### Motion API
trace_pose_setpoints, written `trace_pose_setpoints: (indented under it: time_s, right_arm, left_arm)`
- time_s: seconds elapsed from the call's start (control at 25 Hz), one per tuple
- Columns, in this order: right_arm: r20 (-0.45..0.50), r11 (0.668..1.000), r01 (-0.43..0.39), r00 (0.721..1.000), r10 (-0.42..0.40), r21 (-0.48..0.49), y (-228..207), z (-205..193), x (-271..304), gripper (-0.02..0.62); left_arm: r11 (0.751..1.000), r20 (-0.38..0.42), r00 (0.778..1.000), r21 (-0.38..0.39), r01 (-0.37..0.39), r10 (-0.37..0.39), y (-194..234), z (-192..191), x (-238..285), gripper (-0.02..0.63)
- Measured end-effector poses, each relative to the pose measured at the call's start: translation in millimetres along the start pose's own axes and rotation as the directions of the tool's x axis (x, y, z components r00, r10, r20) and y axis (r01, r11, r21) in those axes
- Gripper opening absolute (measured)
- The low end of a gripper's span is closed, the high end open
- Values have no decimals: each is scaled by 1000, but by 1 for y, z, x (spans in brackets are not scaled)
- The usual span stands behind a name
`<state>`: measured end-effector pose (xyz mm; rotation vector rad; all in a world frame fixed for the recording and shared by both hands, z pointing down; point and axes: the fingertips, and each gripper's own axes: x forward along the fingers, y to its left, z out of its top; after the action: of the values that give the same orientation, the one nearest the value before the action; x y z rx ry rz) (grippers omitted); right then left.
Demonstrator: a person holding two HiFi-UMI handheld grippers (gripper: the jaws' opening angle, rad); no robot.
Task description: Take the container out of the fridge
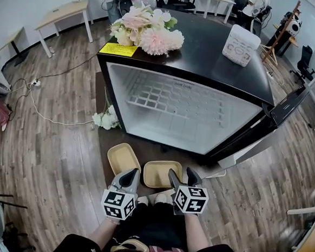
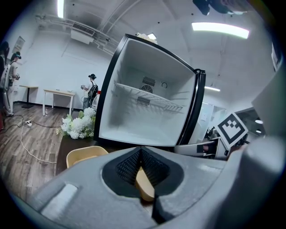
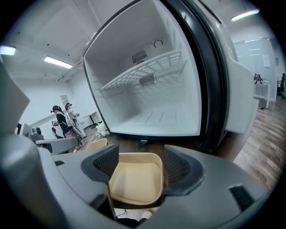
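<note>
Right gripper (image 1: 183,178) hangs near the camera, jaws spread wide, over the container (image 1: 162,173) and touching nothing. Left gripper (image 1: 133,174) is closed, and seems to pinch the left rim of that container. The container is a shallow beige tub already out of the fridge (image 1: 194,71), sitting on the dark surface (image 1: 104,146) just near of the open door. It looks empty, light, stiff and smooth, so likely slippery. The thin side wall is the best hold, one pad inside and one outside. A second container (image 1: 123,158) lies just left; the fridge beyond is bare
</note>
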<state>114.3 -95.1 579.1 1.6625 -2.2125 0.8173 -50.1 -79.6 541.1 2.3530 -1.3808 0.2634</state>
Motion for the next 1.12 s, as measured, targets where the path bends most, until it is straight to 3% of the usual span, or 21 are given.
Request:
trace_pose_setpoints:
  time_s: [0.24,0.48,0.68,1.12]
  right_arm:
    - [66,998,-17,998,20,-54,14,25,-15,257]
    - [99,998,-55,993,58,-30,22,31,-21,197]
    - [130,999,-9,991,13,-32,19,34,-29,93]
    - [136,998,21,991,-13,-60,23,33,-31,9]
  left_arm:
    - [1000,20,1000,-2,13,-13,-6,5,-3,8]
    - [999,33,999,-6,35,-35,-13,7,-5,8]
    - [999,43,998,-11,38,-38,-18,8,-7,8]
    - [999,66,997,-4,48,-48,-23,14,-8,9]
